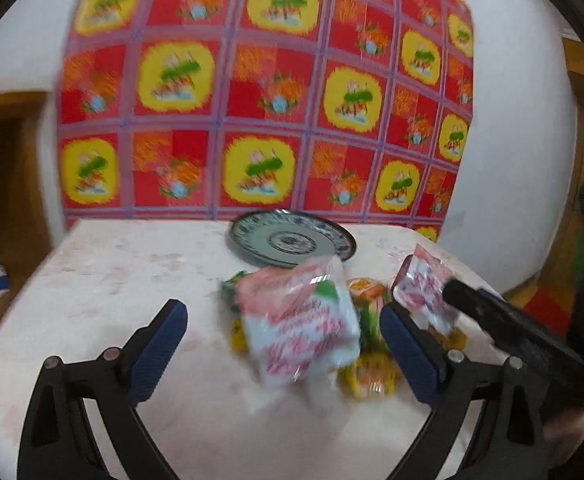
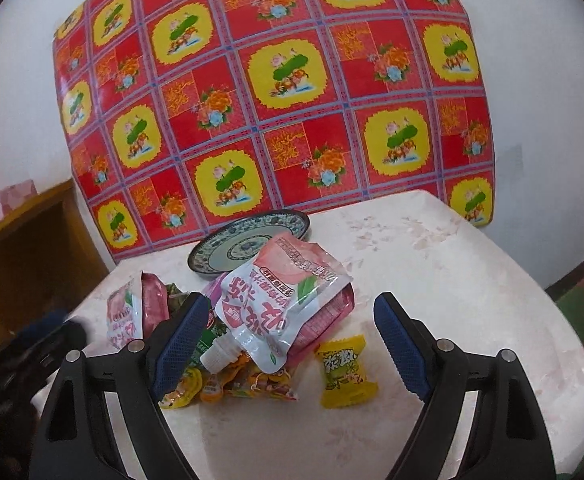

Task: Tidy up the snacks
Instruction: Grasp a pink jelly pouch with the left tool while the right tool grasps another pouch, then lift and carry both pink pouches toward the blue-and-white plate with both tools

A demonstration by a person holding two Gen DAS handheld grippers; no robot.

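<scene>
I see a pale table (image 2: 472, 280) with a blue-patterned plate (image 2: 228, 252) at its far edge, in front of a red and yellow flowered cloth (image 2: 292, 100) hung on the wall. A heap of snacks lies just in front of the plate. On top rests a white and pink pouch (image 2: 284, 304) with a white spout pointing toward me. A yellow candy (image 2: 342, 372) lies on the table just right of the heap, and small orange and yellow sweets (image 2: 228, 386) spill out under the pouch. My right gripper (image 2: 288, 336) has its jaws spread wide with nothing pinched; the pouch lies between them, with a gap on its right side. My left gripper (image 1: 284, 336) is also spread wide, empty, above the blurred heap. A second pink pouch (image 1: 424, 284) stands at the heap's side.
</scene>
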